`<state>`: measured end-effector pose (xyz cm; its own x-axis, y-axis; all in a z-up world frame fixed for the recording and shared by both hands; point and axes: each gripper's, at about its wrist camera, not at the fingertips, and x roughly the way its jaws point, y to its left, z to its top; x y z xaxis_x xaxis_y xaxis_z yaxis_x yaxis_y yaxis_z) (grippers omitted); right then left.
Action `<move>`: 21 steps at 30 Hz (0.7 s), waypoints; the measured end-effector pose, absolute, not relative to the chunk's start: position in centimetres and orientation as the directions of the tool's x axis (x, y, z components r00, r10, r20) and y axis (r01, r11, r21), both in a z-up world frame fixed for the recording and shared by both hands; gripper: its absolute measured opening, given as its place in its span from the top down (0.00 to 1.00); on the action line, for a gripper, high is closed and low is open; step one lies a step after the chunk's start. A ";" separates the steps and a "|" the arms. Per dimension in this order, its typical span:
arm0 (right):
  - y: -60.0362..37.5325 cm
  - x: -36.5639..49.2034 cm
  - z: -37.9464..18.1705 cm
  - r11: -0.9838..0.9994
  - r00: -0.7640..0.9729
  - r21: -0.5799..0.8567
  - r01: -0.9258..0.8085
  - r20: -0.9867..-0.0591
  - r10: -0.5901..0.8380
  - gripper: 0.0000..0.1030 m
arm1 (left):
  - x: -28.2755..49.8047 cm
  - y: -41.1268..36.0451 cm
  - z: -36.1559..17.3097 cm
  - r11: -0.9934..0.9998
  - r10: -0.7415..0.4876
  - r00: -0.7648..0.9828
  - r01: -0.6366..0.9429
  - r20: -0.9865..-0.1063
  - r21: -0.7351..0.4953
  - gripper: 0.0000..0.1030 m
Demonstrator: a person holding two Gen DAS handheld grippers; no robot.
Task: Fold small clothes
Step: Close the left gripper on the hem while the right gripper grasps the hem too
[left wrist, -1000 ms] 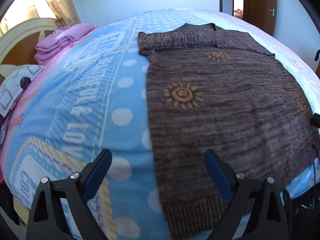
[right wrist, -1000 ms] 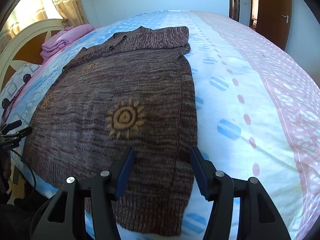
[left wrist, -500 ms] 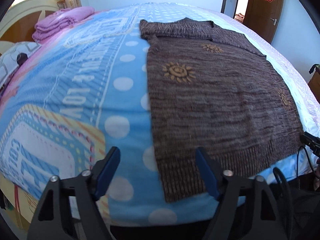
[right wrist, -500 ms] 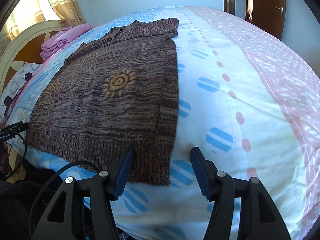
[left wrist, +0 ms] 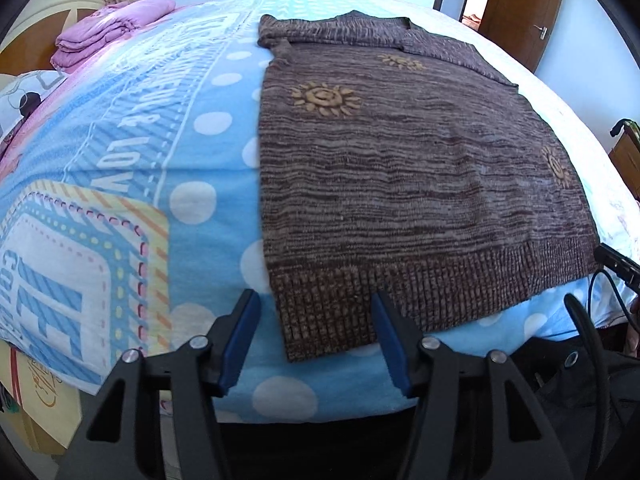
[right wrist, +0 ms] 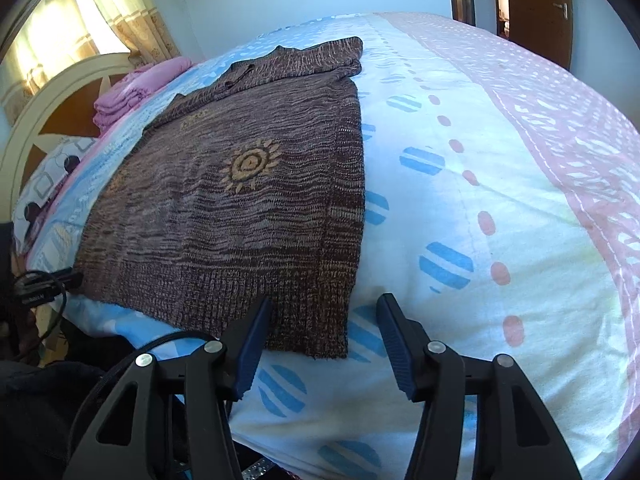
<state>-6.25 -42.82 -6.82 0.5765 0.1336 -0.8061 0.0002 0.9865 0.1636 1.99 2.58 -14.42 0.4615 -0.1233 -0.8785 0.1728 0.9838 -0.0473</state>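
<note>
1. Since the earlier frames, both views have been drawn back toward the near edge of the bed, and the tongs have just been closing.
2. Left tongs are seen spread at lower centre, with the sweater's lower left corner framed between the blue pads, unpinched.
3. Right tongs are likewise spread, the sweater's lower right corner lying between them.
4. Flat across the bed's middle the brown sweater is laid, neckline toward the top of the frame.
5. Folded pink cloth is seen upper left.
</note>
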 end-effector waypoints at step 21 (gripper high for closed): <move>-43.3 -7.5 -3.0 0.942 0.693 0.328 -0.073 -0.663 0.285 0.94 | 1.5 4.9 -8.7 0.963 -0.261 0.606 0.216 -0.752 -0.160 0.92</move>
